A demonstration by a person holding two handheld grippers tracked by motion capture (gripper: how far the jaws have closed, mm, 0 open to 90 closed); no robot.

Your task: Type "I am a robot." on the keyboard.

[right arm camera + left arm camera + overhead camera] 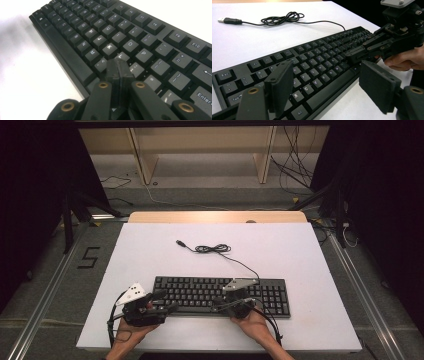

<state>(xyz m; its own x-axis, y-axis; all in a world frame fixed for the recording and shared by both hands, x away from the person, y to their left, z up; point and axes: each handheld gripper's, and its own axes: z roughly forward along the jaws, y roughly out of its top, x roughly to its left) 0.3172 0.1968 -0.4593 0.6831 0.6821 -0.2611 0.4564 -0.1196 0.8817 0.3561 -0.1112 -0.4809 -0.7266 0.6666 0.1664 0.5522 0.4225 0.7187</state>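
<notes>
A black keyboard (220,295) lies on the white table top (150,255), lengthwise in front of the person. Its cable (215,249) runs off the far edge beyond both tools, bunches into a loose coil and ends in a USB plug (179,242) lying free on the white surface.

The left gripper (165,301) sits at the keyboard's left end, held from below by the left hand (131,330). In the left gripper view its jaws stand wide apart with nothing between them; one jaw hangs over the Tab and letter keys, the other over the bare table just off the keyboard's near edge.

The right gripper (220,304) is over the middle-right of the keyboard, the right hand (255,322) wrapped round it from behind. In the right gripper view its two jaws are pressed flat together, gripping nothing, and their joined tip is down at the keys just below the L and K. Whether it is actually pressing a key, I can't make out.
</notes>
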